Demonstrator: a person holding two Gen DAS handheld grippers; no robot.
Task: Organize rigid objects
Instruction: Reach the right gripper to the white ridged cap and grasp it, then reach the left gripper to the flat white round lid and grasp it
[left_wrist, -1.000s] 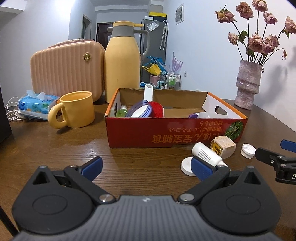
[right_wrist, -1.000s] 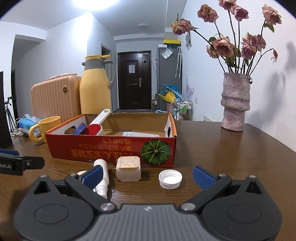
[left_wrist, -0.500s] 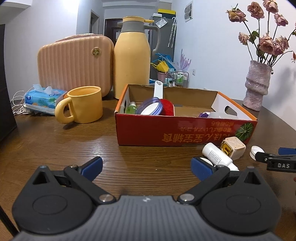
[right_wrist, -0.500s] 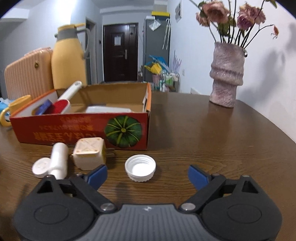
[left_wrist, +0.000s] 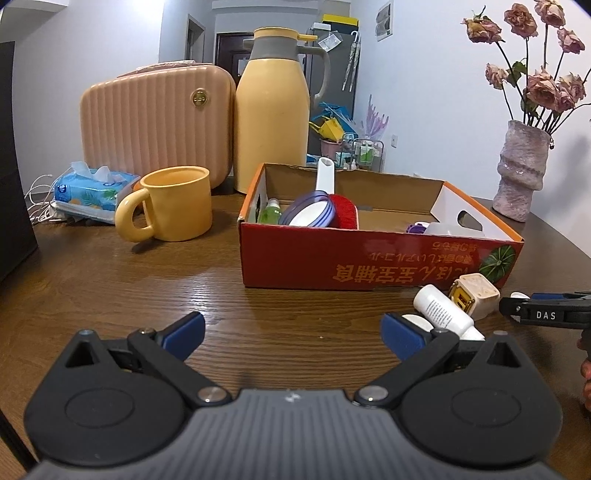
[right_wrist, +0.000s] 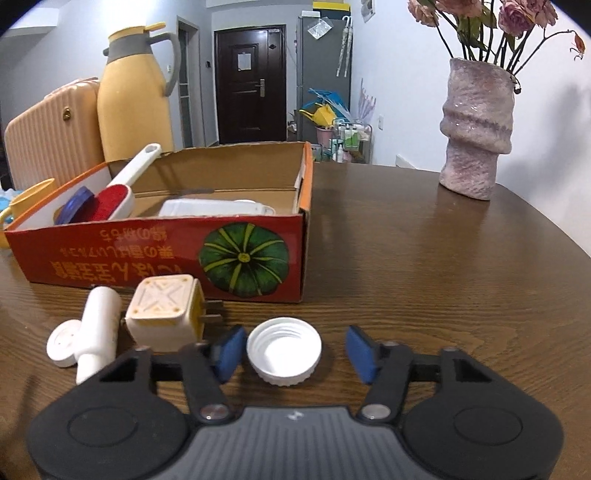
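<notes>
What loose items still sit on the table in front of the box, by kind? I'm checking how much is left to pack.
Screw cap, open side up, between the open right gripper fingers: 1
Small bottle, lying down: 1
Flat round lid, beside the bottle: 1
Plug adapter: 1
Total: 4, all outside the cardboard box.

Both grippers: black plastic bodies w/ grey ribbed centre plate. Left gripper (left_wrist: 291, 328): two round black discs, silver pivot screws, triangular cut-outs, blue pads (left_wrist: 184, 326). Right gripper (right_wrist: 293, 349): same build, blue pads (right_wrist: 360, 350). At 3 o'clock in left view, black finger marked "DAS" in white.
</notes>
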